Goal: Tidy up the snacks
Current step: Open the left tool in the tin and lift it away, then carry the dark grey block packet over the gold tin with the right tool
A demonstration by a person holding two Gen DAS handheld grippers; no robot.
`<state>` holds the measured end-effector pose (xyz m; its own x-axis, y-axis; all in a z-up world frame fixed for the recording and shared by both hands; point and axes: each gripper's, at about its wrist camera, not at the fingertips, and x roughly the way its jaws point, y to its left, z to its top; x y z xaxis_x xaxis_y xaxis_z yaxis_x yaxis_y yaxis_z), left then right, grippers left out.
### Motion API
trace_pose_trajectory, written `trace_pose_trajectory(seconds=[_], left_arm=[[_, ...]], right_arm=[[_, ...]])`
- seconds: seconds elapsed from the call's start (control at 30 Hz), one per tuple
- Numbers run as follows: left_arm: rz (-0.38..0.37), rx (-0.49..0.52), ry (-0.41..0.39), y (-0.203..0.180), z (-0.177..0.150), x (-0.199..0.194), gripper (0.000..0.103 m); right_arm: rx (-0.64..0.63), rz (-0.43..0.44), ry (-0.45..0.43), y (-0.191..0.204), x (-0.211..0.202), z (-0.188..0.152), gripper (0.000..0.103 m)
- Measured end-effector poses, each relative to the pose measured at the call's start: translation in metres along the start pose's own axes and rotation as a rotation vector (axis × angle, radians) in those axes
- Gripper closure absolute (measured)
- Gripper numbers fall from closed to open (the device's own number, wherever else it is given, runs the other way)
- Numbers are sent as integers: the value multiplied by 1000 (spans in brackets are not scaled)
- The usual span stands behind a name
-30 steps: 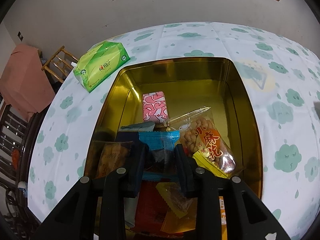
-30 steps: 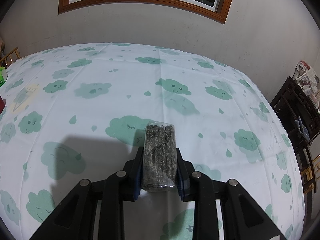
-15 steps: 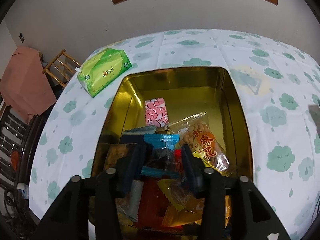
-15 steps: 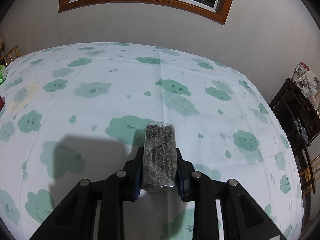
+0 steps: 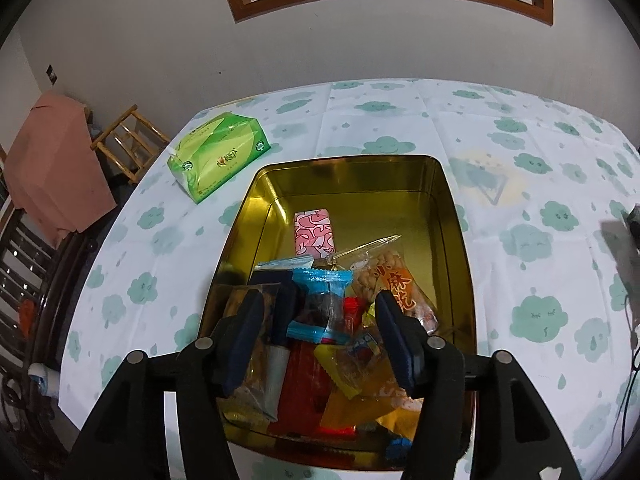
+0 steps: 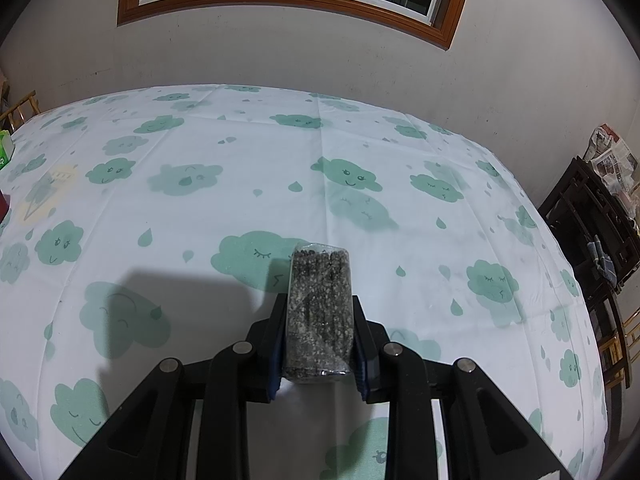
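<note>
Left gripper [image 5: 320, 312]: jaws just opened wide, the blue-wrapped snack [image 5: 320, 304] released into the gold tin [image 5: 460, 240] among mixed packets; right gripper [image 6: 318, 320] unchanged, clamped on a speckled bar [image 6: 318, 312].

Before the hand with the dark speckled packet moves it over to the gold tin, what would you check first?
1. Right gripper clamps the speckled packet firmly: ok.
2. Left gripper has just been opening; its pads clear the blue-wrapped snack lying in the pile: ok.
3. Gold tin has bare floor at its far end: ok.
4. Left gripper out of the tin's way: not ok, it hangs over it.
5. Packet sealed: cannot tell.
</note>
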<state>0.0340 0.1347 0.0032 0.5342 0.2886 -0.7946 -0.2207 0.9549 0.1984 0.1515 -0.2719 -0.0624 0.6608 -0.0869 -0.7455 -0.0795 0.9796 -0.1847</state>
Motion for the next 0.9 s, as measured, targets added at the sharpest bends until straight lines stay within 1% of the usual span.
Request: trace_pose_trajectory(seconds=[0.27, 0.4, 0.5, 0.57, 0.6, 0.77, 0.9], left_arm=[[-5, -42, -1, 4, -9, -11, 39], [-7, -61, 2, 4, -14, -14, 39], [-13, -78, 7, 3, -17, -16, 36], [-18, -95, 7, 4, -19, -17, 27], [-21, -99, 2, 4, -20, -18, 26], [11, -67, -20, -3, -21, -23, 24], [11, -55, -30, -7, -23, -26, 24]], right_arm=[[7, 13, -1, -1, 1, 1, 76], [9, 16, -1, -2, 1, 1, 76], [13, 22, 1, -1, 1, 1, 76], [14, 26, 4, 0, 1, 2, 76], [14, 27, 6, 1, 0, 2, 76], [15, 40, 10, 6, -3, 0, 76], [31, 59, 15, 9, -6, -1, 76]])
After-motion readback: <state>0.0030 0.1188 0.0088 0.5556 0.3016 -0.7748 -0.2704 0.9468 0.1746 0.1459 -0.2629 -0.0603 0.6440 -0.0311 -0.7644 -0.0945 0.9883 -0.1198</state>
